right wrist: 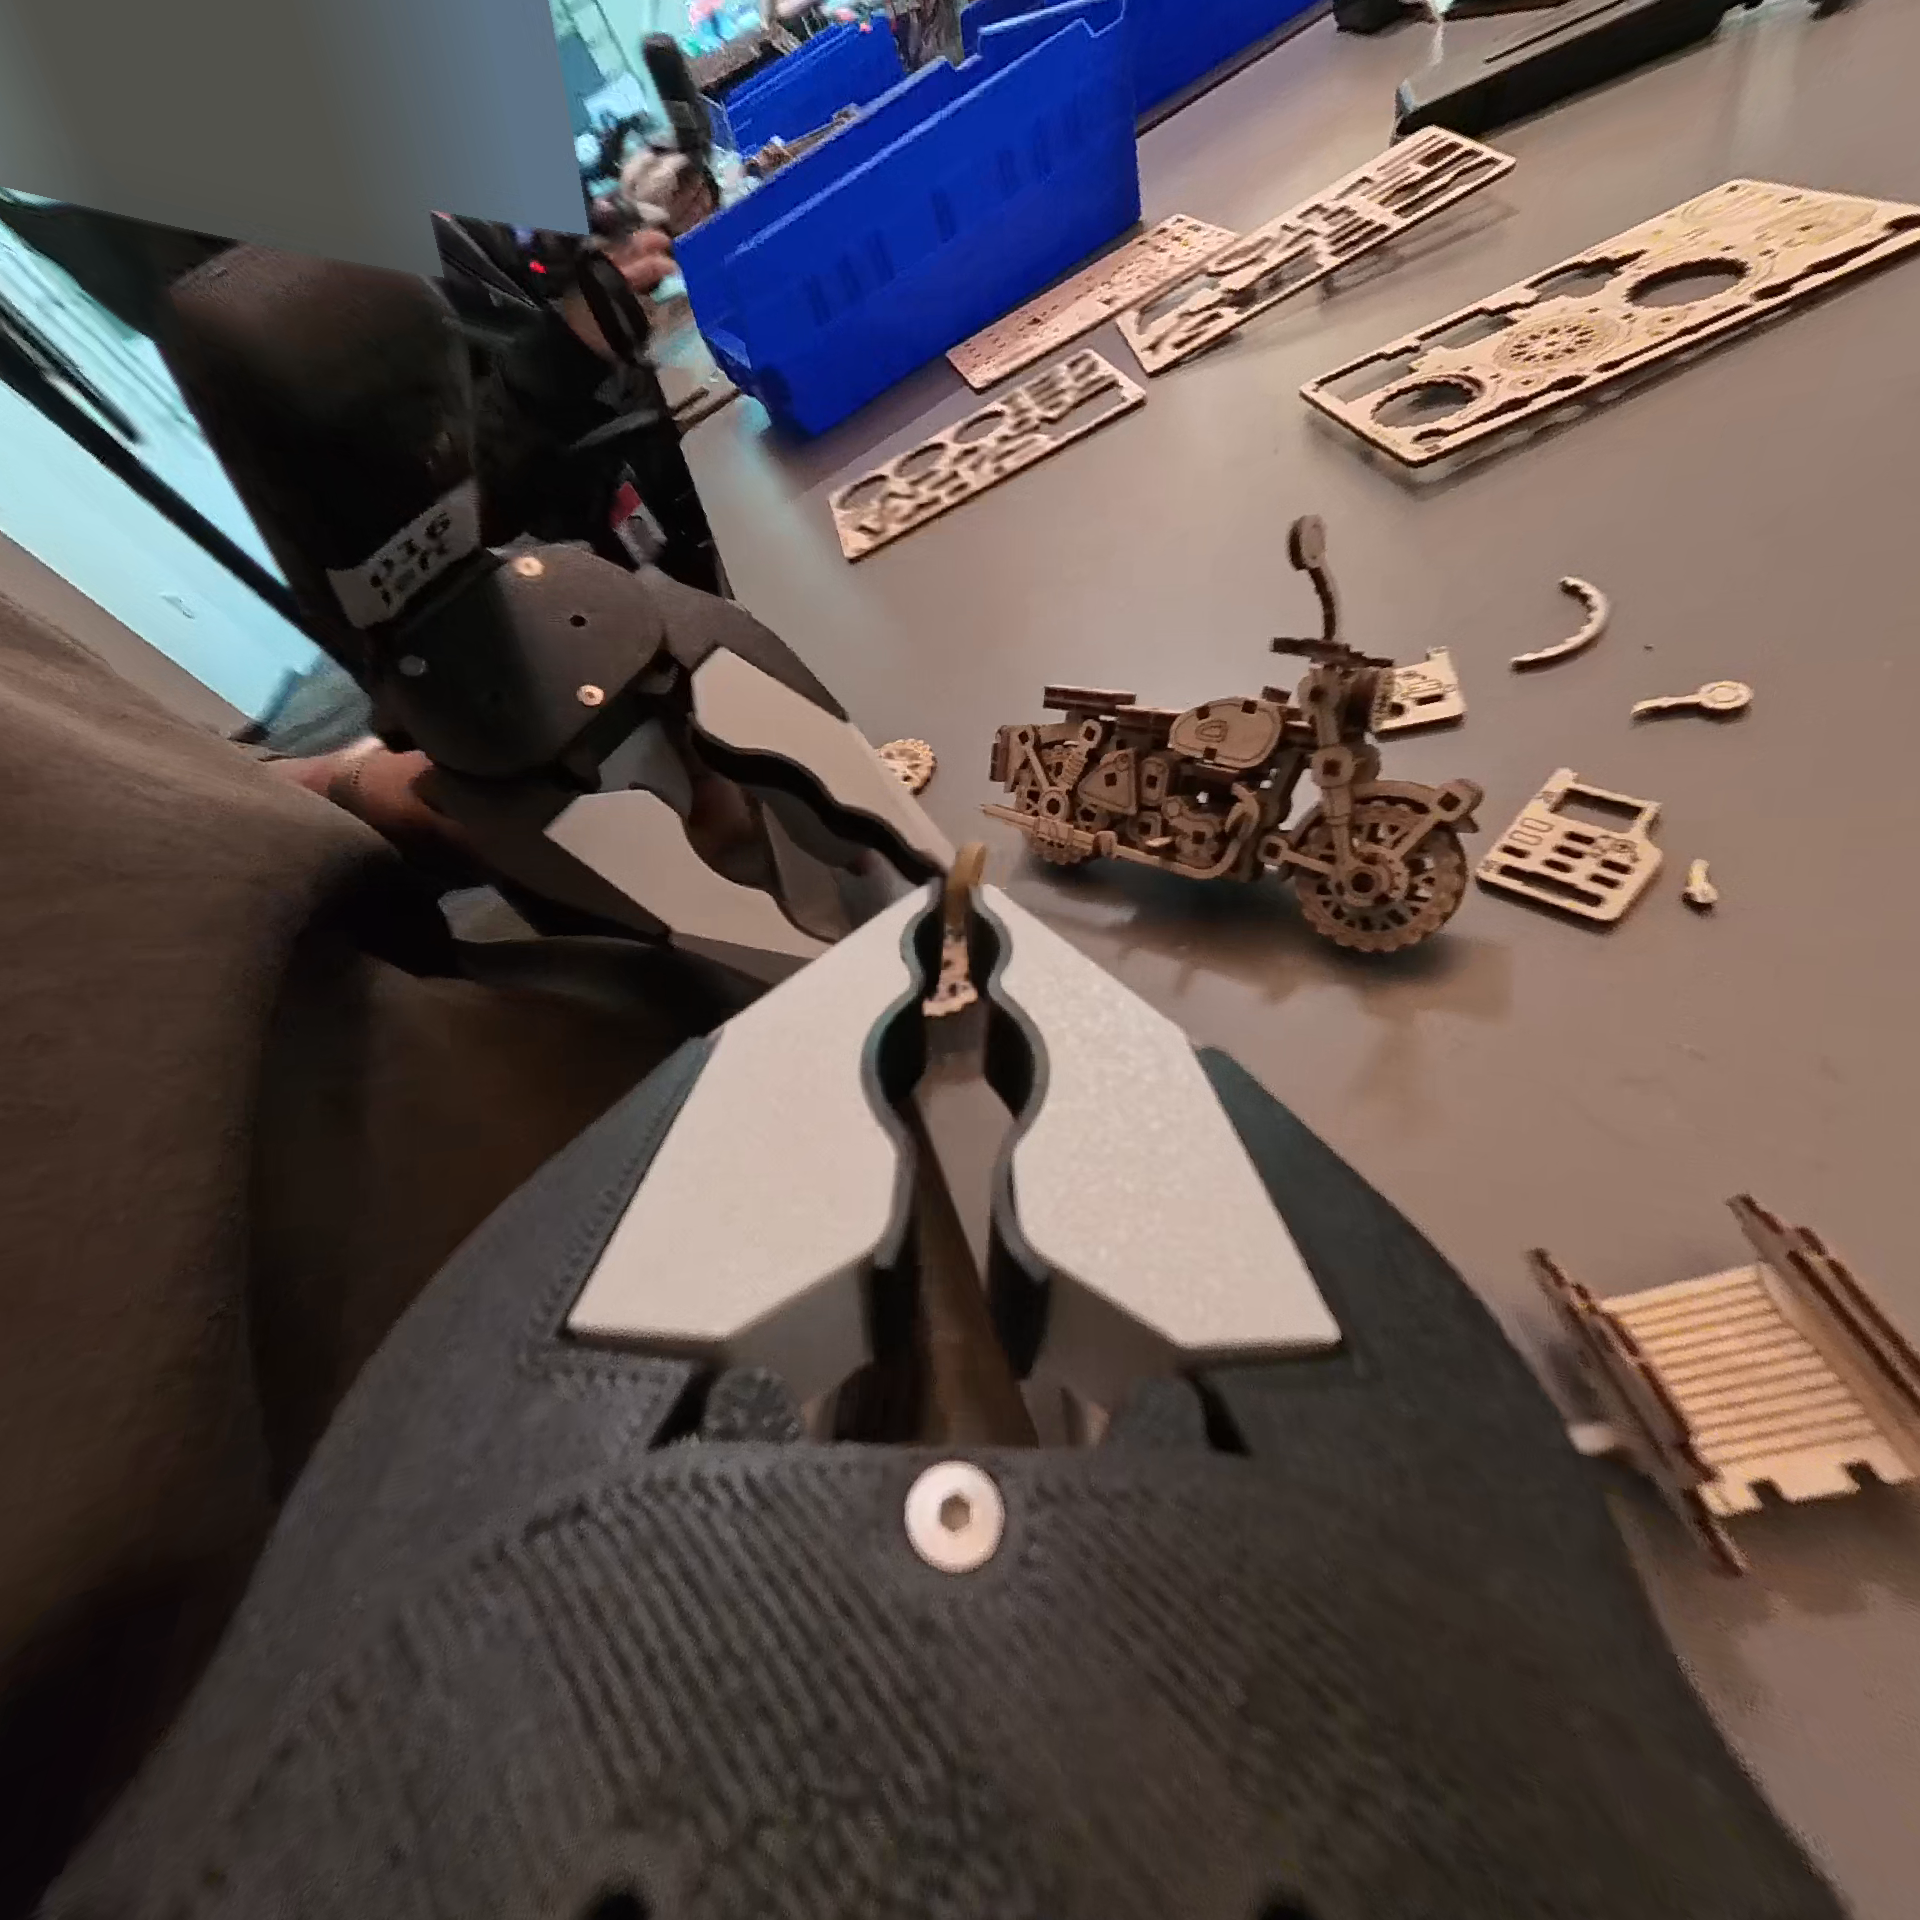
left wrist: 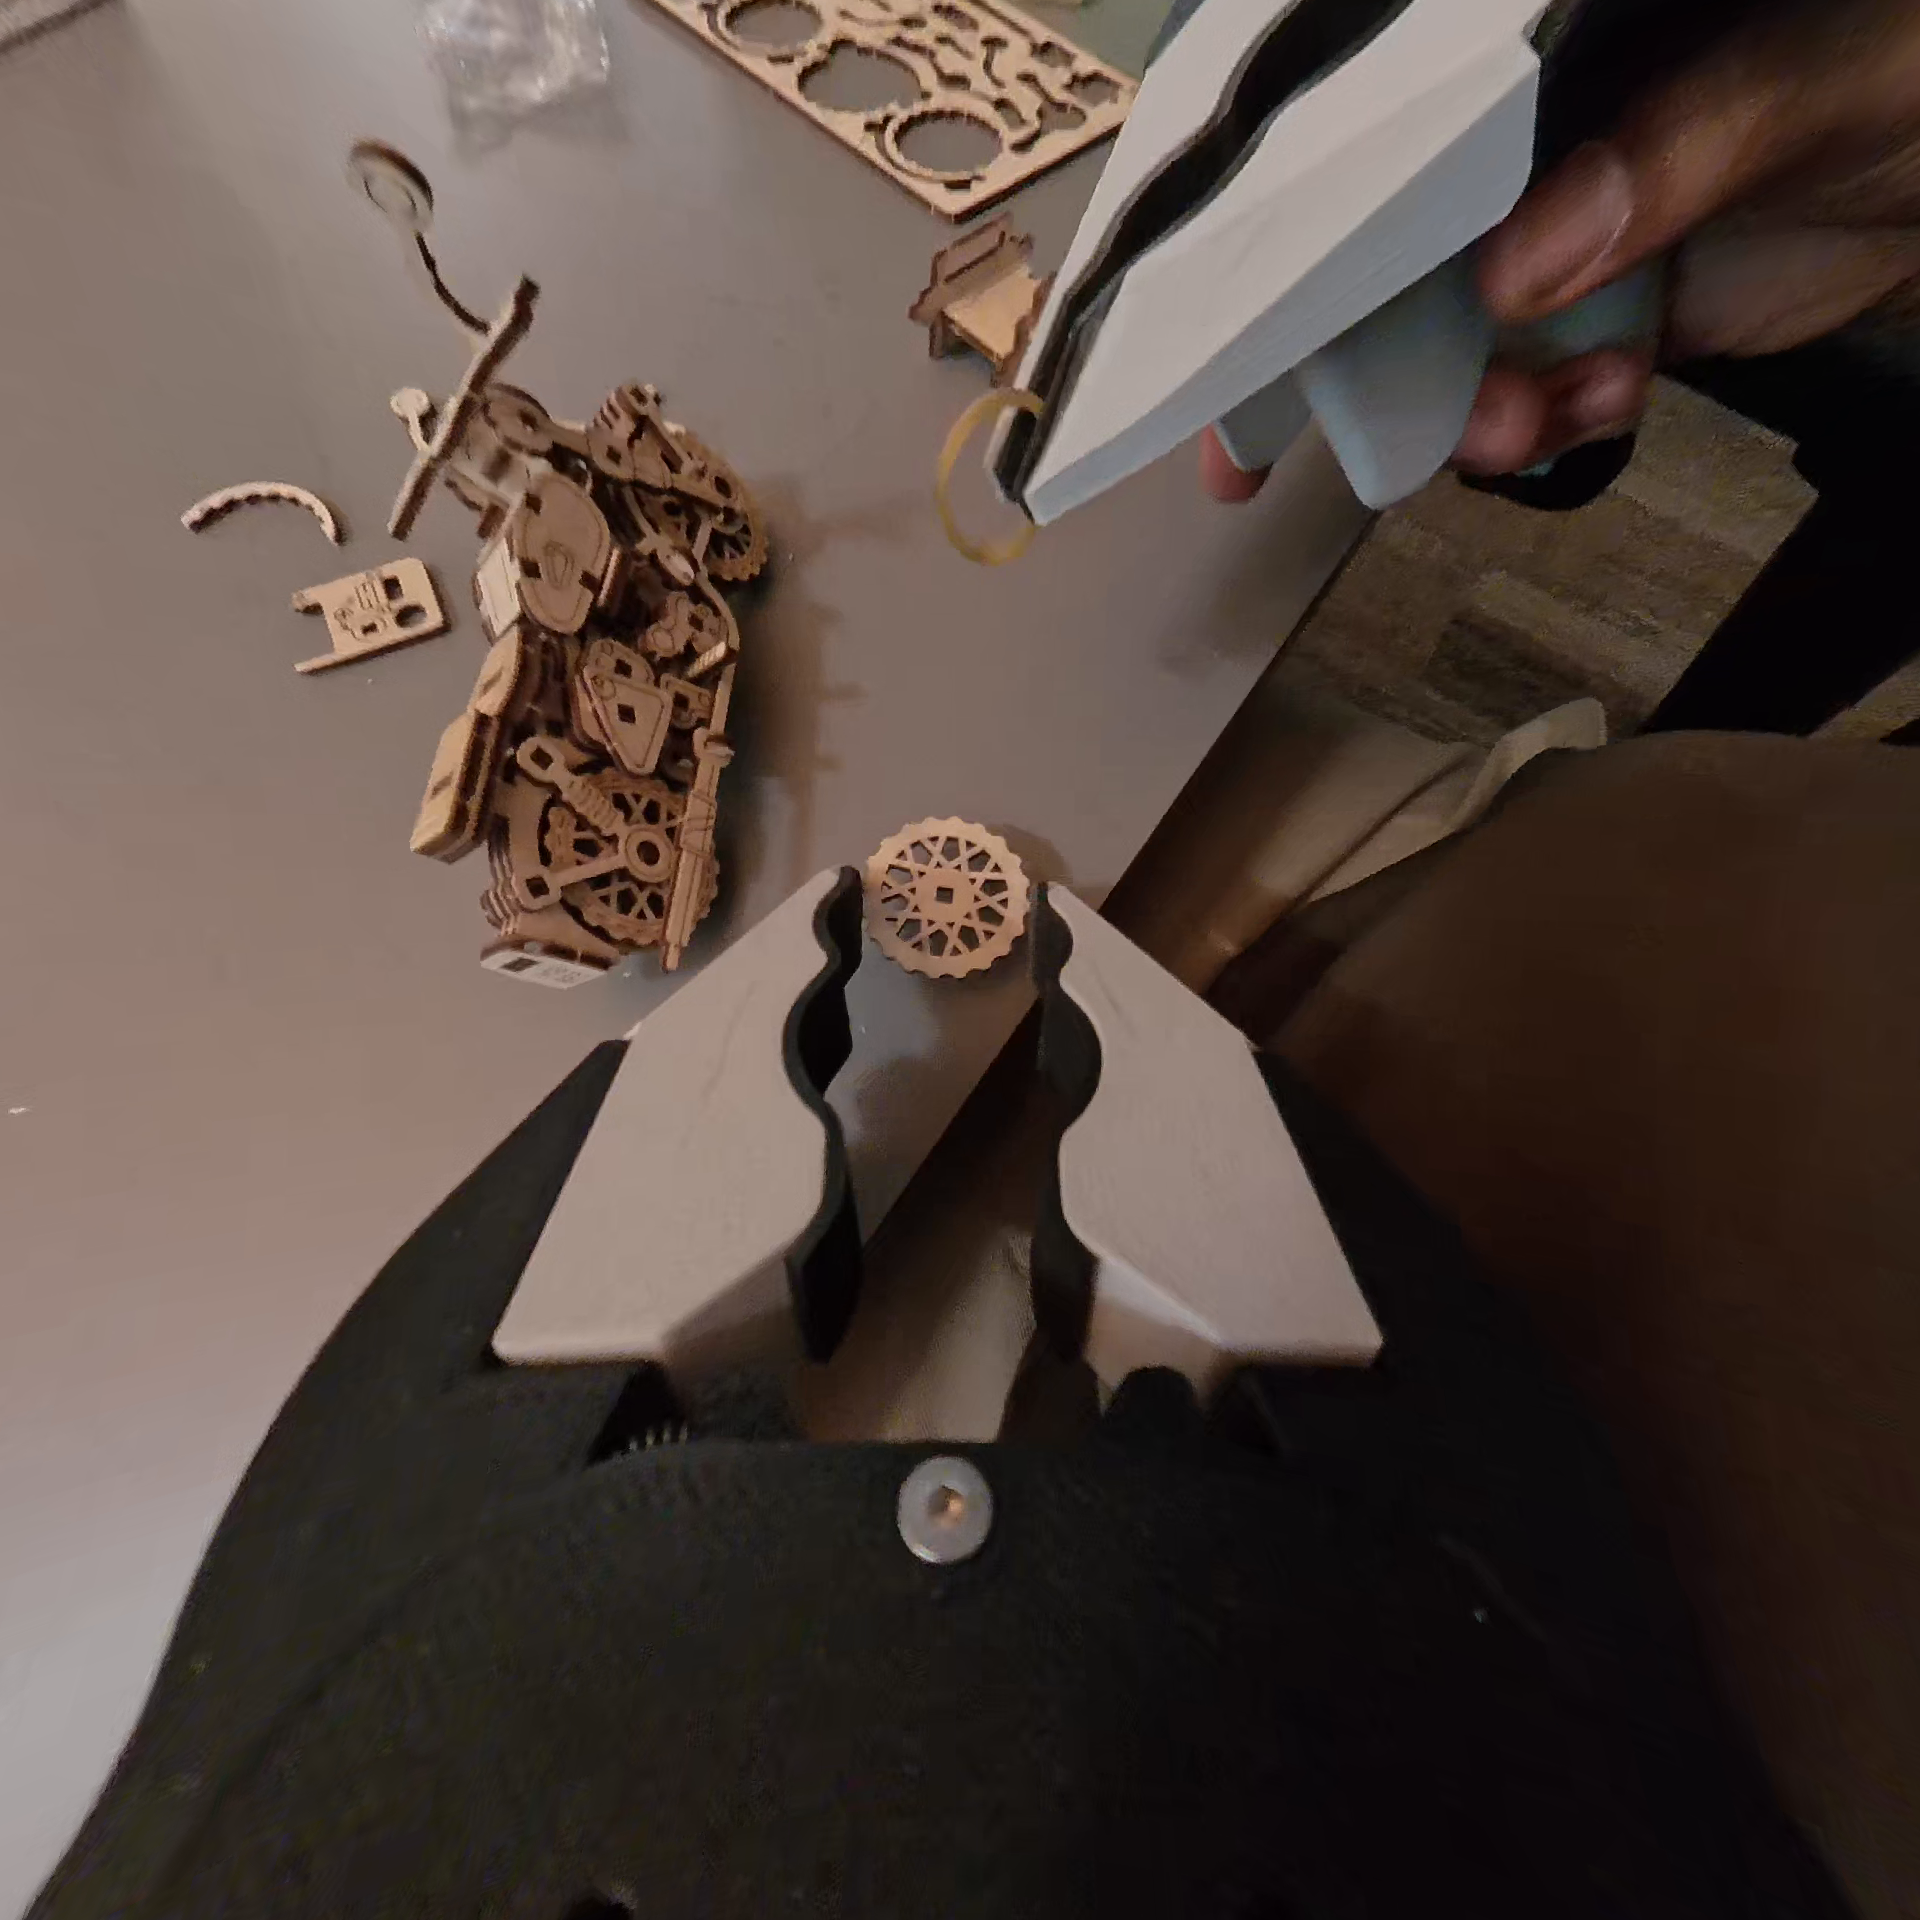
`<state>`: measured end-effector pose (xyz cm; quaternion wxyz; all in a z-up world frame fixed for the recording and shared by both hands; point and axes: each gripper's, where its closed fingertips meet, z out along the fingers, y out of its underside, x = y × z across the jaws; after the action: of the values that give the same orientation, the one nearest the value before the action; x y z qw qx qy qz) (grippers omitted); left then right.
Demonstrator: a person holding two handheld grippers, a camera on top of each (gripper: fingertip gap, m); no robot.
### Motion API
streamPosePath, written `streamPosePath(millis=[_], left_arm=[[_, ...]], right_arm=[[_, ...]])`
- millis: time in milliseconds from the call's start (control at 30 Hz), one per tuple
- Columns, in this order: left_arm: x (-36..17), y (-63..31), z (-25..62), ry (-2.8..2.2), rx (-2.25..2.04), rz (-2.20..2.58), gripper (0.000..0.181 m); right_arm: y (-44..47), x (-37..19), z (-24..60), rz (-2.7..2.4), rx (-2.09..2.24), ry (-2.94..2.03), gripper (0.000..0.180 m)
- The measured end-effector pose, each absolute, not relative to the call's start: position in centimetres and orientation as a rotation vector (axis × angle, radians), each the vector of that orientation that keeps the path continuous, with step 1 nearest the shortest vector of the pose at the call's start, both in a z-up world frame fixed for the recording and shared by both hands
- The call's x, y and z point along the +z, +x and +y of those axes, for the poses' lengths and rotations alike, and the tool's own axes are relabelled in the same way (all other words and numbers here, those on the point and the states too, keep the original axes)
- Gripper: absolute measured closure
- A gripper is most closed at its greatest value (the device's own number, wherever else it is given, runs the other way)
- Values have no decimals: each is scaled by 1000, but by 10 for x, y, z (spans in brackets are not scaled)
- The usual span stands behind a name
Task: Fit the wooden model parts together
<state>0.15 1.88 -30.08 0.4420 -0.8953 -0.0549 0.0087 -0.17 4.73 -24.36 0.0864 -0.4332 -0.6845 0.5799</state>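
A wooden motorcycle model [left wrist: 603, 707] stands on the grey table [left wrist: 208, 935]; it also shows in the right wrist view [right wrist: 1236, 821]. A round wooden gear wheel [left wrist: 948, 899] lies flat near the table edge. My left gripper [left wrist: 948, 891] is open, its fingertips on either side of the wheel. My right gripper [right wrist: 961, 883] is shut on a yellow rubber band [right wrist: 966, 868]. A small pale toothed piece [right wrist: 948, 992] shows between its pads. In the left wrist view the right gripper [left wrist: 1023, 499] hangs above the table with the band [left wrist: 977, 483] looped from its tip.
Punched wooden sheets [right wrist: 1621, 312] lie at the back, beside blue bins [right wrist: 914, 239]. A slatted wooden ramp piece [right wrist: 1745, 1382] lies by the right gripper. A curved strip [left wrist: 260, 504] and a small plate [left wrist: 374, 613] lie left of the model. The table edge [left wrist: 1195, 779] is just right of the wheel. About 7 centimetres separates my left fingertips from my right. My left gripper's tips are some 12 centimetres from the small plate [left wrist: 374, 613]. The right camera catches it too, in the right wrist view [right wrist: 1404, 691].
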Motion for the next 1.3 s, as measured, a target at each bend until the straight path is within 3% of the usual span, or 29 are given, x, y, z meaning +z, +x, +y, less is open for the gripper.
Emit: streamPosePath(millis=[500,1200,1300], left_arm=[[-284,12,27,-2118,77,-35,151],[-277,8,26,-2077,35,-89,151],[-275,8,26,-2068,49,-85,151]], right_arm=[[9,-240,14,-2056,2106,-1480,178],[1,-260,33,-2102,1785,-1449,166],[-4,-265,36,-2067,1772,-1507,156]])
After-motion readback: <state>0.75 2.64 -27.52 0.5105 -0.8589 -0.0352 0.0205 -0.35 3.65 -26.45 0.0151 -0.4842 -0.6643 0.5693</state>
